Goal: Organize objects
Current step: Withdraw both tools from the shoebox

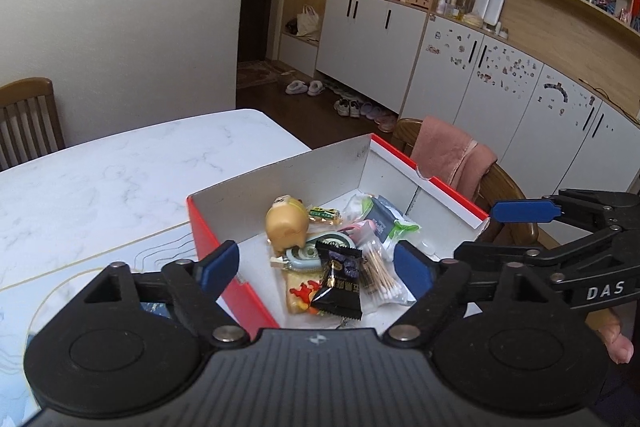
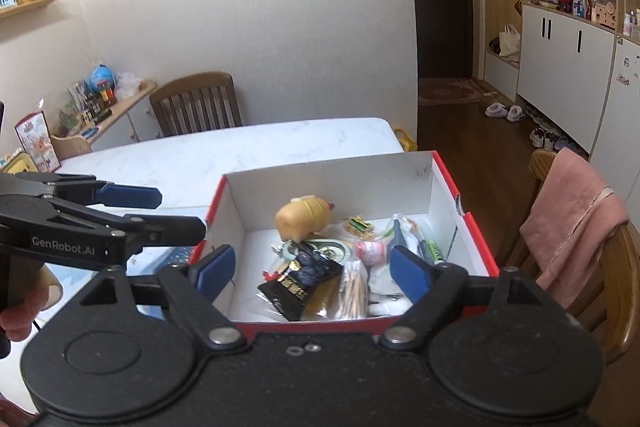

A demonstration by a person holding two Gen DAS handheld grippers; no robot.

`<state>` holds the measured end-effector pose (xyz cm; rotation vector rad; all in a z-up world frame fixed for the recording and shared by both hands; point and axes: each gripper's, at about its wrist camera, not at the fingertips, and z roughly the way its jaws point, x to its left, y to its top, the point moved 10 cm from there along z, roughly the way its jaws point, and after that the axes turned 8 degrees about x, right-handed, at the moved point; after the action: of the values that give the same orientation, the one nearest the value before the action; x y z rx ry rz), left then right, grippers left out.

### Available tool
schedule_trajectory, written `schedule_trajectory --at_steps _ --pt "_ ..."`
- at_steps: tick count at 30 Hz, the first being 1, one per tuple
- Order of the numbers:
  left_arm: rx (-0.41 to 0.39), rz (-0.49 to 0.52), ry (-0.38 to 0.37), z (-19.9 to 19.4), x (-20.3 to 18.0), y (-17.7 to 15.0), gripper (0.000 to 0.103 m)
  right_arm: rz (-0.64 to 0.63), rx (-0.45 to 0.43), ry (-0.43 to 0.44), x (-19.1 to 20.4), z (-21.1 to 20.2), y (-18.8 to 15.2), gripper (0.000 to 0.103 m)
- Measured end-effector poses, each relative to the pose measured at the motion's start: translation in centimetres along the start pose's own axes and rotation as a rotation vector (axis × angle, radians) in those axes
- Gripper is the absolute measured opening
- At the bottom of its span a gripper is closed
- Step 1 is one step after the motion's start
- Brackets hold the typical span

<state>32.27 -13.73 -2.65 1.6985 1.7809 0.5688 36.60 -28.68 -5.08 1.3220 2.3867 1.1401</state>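
A red box with white inner walls [image 1: 428,179] [image 2: 452,183] stands on the marble table [image 1: 120,167]. In it lie a tan toy figure [image 1: 286,227] [image 2: 304,217], a correction tape [image 1: 316,251], a black snack packet [image 1: 338,285] [image 2: 300,279], a bag of cotton swabs [image 1: 378,275] [image 2: 354,291] and several small packets. My left gripper [image 1: 316,265] [image 2: 168,213] hovers open over the box's near left side. My right gripper [image 2: 312,267] [image 1: 496,231] hovers open over its near right side. Nothing is between either pair of blue pads.
A wooden chair draped with a pink towel [image 1: 452,151] [image 2: 572,219] stands right of the box. Another chair [image 2: 196,105] stands at the table's far side. A printed mat [image 1: 80,267] lies under the box's left. White cabinets line the far wall.
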Motion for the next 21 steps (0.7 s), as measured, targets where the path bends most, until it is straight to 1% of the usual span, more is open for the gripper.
schedule_trajectory --at_steps 1,2,4,12,16,21 --pt "-0.002 -0.006 -0.001 -0.2 0.1 -0.2 0.09 0.004 -0.007 0.004 0.2 -0.2 -0.1 0.086" --pt "-0.005 -0.012 -0.006 -0.4 0.2 -0.3 0.097 0.006 -0.014 0.009 0.3 -0.4 -0.2 0.086" --pt "-0.013 -0.022 -0.012 -0.8 0.4 -0.7 0.103 0.012 -0.029 0.012 0.6 -0.9 -0.3 0.087" --pt "-0.029 -0.014 -0.009 -1.8 0.2 -1.8 0.103 0.011 -0.092 0.007 1.8 -2.7 -0.8 0.089" --pt "-0.029 -0.001 -0.004 -2.3 -0.1 -2.5 0.103 -0.005 -0.097 -0.009 2.3 -3.1 -1.2 0.089" --pt "-0.049 0.021 -0.006 -2.9 -0.3 -2.9 0.103 0.012 -0.094 -0.009 2.5 -3.1 -1.6 0.089"
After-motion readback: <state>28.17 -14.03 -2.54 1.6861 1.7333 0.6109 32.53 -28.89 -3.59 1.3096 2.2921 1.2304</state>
